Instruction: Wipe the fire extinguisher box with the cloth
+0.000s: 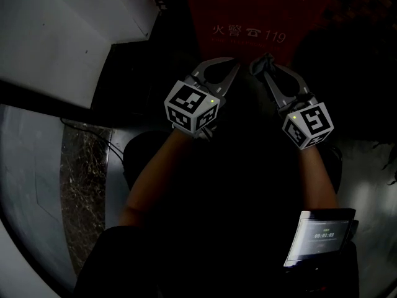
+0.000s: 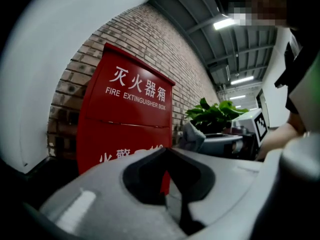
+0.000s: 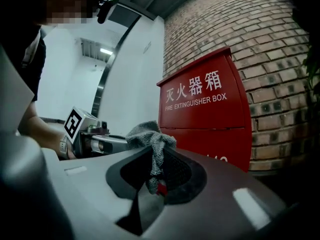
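The red fire extinguisher box point(image 1: 251, 17) stands straight ahead, lettered in white; it fills the left gripper view point(image 2: 125, 124) and the right gripper view point(image 3: 205, 119). My right gripper point(image 1: 265, 67) is shut on a grey cloth point(image 1: 262, 62), which bunches up out of the jaw tips point(image 3: 152, 139) a short way in front of the box's face. My left gripper point(image 1: 233, 62) is held beside it, jaws shut with nothing between them point(image 2: 167, 151), also short of the box. The cloth point(image 2: 192, 136) shows to the right in the left gripper view.
A brick wall point(image 2: 145, 39) backs the box. A green potted plant point(image 2: 215, 114) stands right of it. A white wall panel point(image 1: 56, 36) rises at the left, with a marble floor strip point(image 1: 84, 185) below. A small screen device point(image 1: 319, 238) hangs at the person's waist.
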`<action>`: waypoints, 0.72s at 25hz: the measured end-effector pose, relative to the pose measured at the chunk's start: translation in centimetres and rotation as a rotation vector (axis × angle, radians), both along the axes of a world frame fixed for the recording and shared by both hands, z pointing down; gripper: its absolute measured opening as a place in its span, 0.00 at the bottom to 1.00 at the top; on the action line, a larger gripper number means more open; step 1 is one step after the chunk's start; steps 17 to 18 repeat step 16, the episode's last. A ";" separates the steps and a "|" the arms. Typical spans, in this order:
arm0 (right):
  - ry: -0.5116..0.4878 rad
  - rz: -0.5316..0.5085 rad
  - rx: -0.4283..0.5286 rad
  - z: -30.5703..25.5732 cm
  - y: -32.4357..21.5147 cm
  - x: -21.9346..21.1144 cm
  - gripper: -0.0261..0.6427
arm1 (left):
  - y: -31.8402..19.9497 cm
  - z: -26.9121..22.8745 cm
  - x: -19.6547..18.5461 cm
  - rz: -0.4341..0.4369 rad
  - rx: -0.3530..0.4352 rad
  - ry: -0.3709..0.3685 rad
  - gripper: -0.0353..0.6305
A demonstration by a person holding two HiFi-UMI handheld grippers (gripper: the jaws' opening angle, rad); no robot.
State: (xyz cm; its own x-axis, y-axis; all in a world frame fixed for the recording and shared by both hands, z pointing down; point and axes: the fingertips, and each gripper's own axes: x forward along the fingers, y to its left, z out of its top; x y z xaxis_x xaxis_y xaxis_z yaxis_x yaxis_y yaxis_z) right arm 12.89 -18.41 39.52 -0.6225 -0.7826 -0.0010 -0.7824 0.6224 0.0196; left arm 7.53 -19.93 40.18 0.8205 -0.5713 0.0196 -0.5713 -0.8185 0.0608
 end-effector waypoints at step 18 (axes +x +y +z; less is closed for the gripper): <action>0.000 -0.018 -0.027 1.0 0.4 -1.0 0.13 | 0.3 1.2 0.2 0.001 -0.038 -0.008 0.06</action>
